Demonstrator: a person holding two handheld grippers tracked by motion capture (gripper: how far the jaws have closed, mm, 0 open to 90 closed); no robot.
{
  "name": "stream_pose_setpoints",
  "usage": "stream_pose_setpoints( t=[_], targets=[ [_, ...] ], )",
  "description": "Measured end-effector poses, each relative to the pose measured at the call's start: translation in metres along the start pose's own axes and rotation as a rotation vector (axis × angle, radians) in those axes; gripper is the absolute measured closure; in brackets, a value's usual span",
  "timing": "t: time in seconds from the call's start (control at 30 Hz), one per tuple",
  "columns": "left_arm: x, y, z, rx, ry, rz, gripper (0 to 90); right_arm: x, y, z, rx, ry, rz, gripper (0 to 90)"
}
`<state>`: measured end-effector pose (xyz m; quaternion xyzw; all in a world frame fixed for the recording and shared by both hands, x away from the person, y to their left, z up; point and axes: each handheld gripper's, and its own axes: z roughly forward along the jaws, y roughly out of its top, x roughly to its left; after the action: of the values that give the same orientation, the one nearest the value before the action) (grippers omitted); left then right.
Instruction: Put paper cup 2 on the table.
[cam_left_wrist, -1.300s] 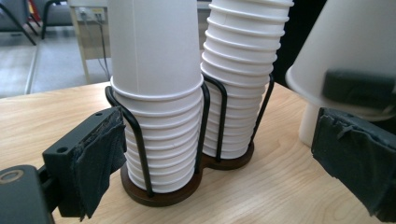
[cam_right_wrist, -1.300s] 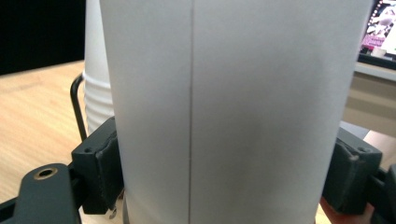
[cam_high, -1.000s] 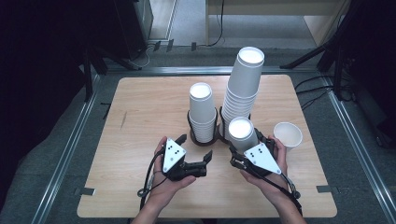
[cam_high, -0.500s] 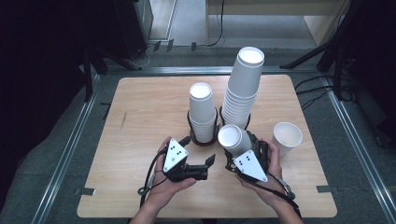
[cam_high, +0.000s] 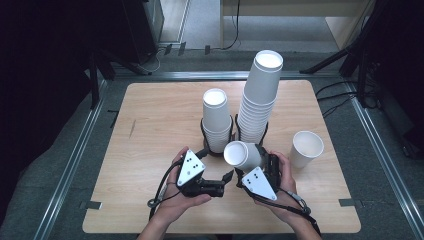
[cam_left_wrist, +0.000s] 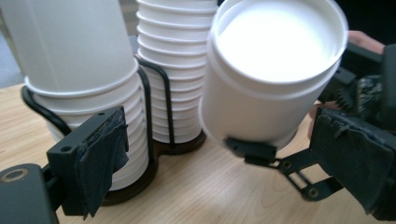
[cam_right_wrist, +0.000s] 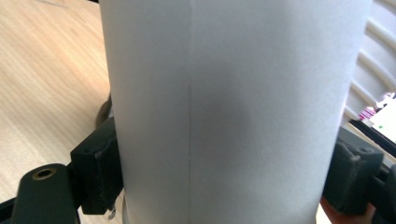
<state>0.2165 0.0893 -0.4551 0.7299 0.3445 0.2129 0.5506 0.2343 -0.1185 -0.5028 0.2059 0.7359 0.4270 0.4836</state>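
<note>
My right gripper (cam_high: 252, 165) is shut on a white paper cup (cam_high: 239, 152), tilted so its mouth faces up and left. Its pads (cam_right_wrist: 95, 172) press both sides of the cup wall (cam_right_wrist: 224, 112). My left gripper (cam_high: 216, 162) stands open beside it, near the short stack of cups (cam_high: 216, 120). Its jaws have just been closing a little. In the left gripper view the held cup (cam_left_wrist: 271, 79) hangs ahead between the two pads (cam_left_wrist: 100, 158), and neither touches it. A tall stack (cam_high: 260, 95) stands behind, in the same black wire holder (cam_left_wrist: 154, 107).
A single upright cup (cam_high: 306, 147) stands on the wooden table (cam_high: 150, 130) to the right of my right hand. Dark floor, metal rails and cables surround the table.
The right gripper has carried the cup left and down towards the left gripper and tipped it from upright to tilted. The left hand has stayed where it was.
</note>
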Motion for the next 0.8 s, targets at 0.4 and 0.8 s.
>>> stream_pose_setpoints(
  t=[0.4, 0.8],
  targets=[
    [-0.005, 0.0, 0.002, 0.015, -0.032, 0.019, 5.7, 0.016, 0.002, -0.001, -0.027, 0.068, -0.04, 15.6],
    [-0.009, 0.0, 0.003, 0.019, -0.058, 0.036, 8.9, 0.023, 0.003, -0.003, -0.058, 0.131, -0.046, 15.4]
  ],
)
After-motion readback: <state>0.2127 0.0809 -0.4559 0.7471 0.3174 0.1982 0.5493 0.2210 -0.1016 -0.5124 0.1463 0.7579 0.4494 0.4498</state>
